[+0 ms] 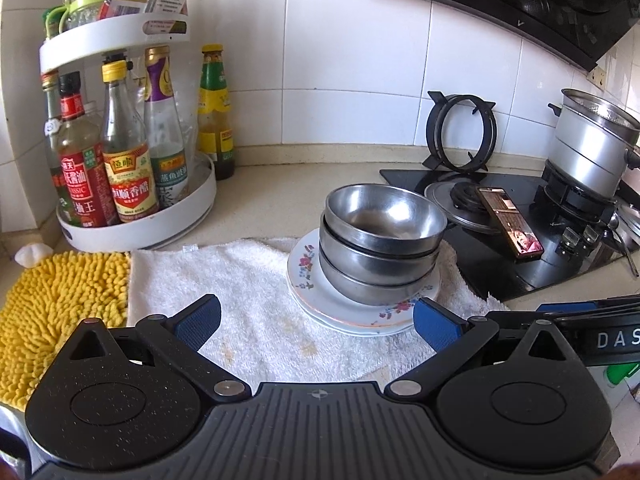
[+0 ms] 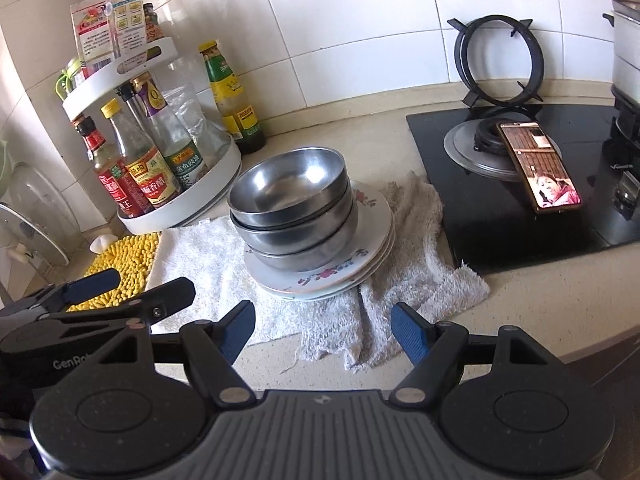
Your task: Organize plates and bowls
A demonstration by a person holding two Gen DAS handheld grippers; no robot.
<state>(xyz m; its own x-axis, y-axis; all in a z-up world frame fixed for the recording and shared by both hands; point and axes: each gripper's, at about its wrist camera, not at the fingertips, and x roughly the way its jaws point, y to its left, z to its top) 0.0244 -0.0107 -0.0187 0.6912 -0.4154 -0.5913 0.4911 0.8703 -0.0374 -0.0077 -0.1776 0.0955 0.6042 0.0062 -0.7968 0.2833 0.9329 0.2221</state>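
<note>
My left gripper (image 1: 316,322): jaws wide apart, nothing between them, over the near part of the white towel (image 1: 240,280). My right gripper (image 2: 323,330): jaws likewise spread and empty, near the towel's front edge. Just beyond both: three steel bowls (image 2: 292,204), nested, on a stack of floral plates (image 2: 360,256) on the towel. Far left: condiment rack (image 1: 132,184). Right: black stove (image 2: 520,200), phone (image 2: 538,166) lying on it.

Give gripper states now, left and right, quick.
Left gripper: open, empty, short of the stacked steel bowls.
Right gripper: open, empty.
</note>
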